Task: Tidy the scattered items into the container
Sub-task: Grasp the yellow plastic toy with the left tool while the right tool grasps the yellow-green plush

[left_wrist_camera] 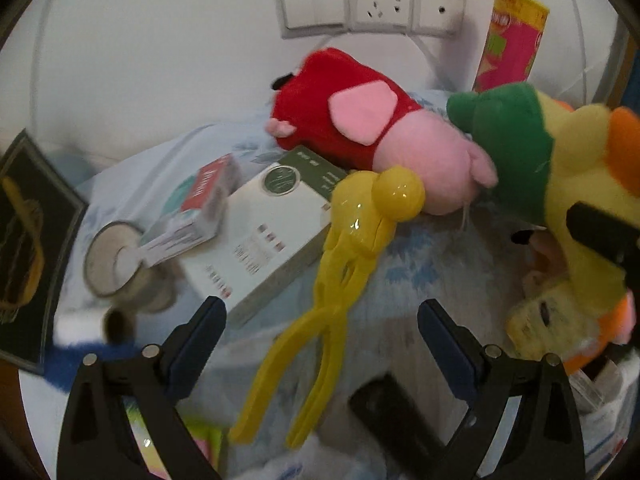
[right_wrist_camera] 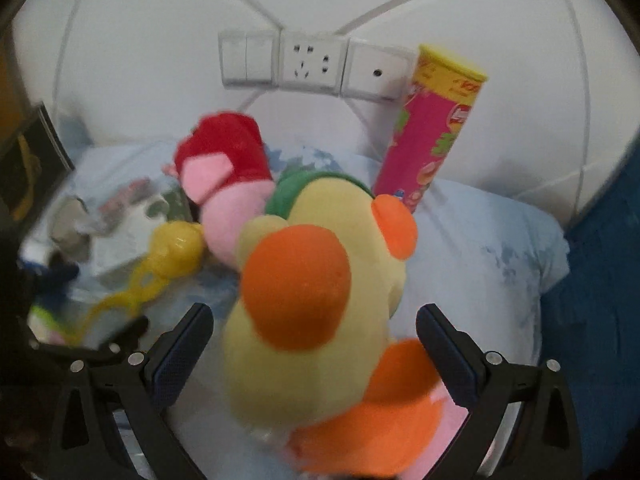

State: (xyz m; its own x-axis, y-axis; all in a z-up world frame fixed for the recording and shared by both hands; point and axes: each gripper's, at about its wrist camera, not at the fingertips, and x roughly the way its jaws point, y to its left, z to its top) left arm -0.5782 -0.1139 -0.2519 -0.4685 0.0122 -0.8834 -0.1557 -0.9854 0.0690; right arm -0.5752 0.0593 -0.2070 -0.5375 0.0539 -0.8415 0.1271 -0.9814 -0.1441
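My left tongs [left_wrist_camera: 322, 320] stand spread wide with nothing between the tips, hanging over the yellow plastic scoop tongs toy [left_wrist_camera: 340, 256], whose long handles run back toward me. Only this view shows the dark flat object [left_wrist_camera: 394, 412] lying close under me, the white-and-green box [left_wrist_camera: 264, 232] just past it, the small red-and-white carton [left_wrist_camera: 200, 204] leaning on that box, and the round metal cup [left_wrist_camera: 116, 260] beside it. My right tongs [right_wrist_camera: 316, 328] are also spread, and the yellow-and-orange plush [right_wrist_camera: 316, 300] fills the gap between them; I cannot tell whether the pads touch it. From the left the same plush [left_wrist_camera: 580, 184] shows its green collar, with a black tip of the right tongs across it. Beyond lies the red-and-pink plush [left_wrist_camera: 372, 140], blurred in the right view. Farther back the pink snack tube [right_wrist_camera: 432, 136] stands upright on the pale blue bedding [right_wrist_camera: 488, 248] under the wall sockets [right_wrist_camera: 312, 64]. I see no container clearly.
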